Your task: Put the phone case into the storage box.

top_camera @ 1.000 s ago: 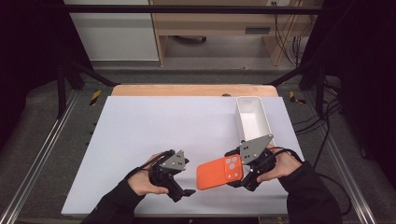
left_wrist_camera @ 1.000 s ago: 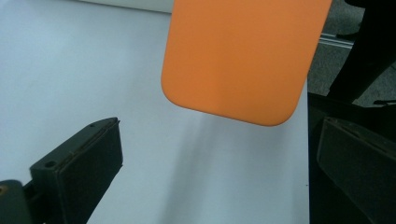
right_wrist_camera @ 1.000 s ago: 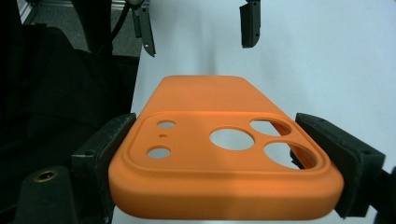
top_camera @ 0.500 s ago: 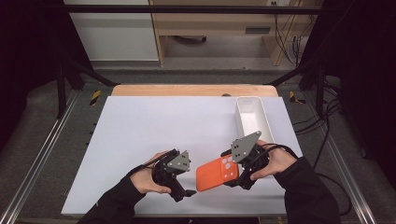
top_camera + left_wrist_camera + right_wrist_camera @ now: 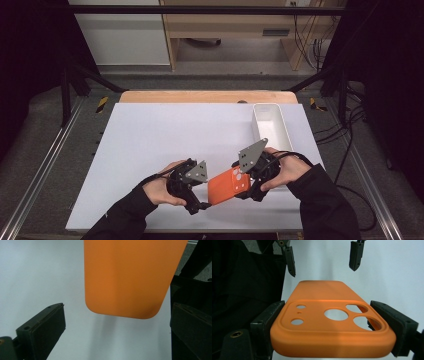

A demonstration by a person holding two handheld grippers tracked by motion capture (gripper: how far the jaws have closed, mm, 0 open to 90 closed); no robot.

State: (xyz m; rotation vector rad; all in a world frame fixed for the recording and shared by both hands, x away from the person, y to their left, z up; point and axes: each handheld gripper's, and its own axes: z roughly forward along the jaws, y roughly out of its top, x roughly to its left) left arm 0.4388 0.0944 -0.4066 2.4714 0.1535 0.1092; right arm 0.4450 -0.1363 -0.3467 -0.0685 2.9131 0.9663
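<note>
Jaws of our right gripper clamp the orange phone case by its sides. We hold our left gripper wide open, the case's free end just before its jaws, untouched.

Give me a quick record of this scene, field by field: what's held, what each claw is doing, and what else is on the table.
held item: orange phone case, camera-cutout end in the right claw
right claw: shut on the case's two long edges, case lifted off the table
left claw: open, jaws on either side of the case's free end, not touching it
other item: white tray, far right of the table, looks empty
</note>
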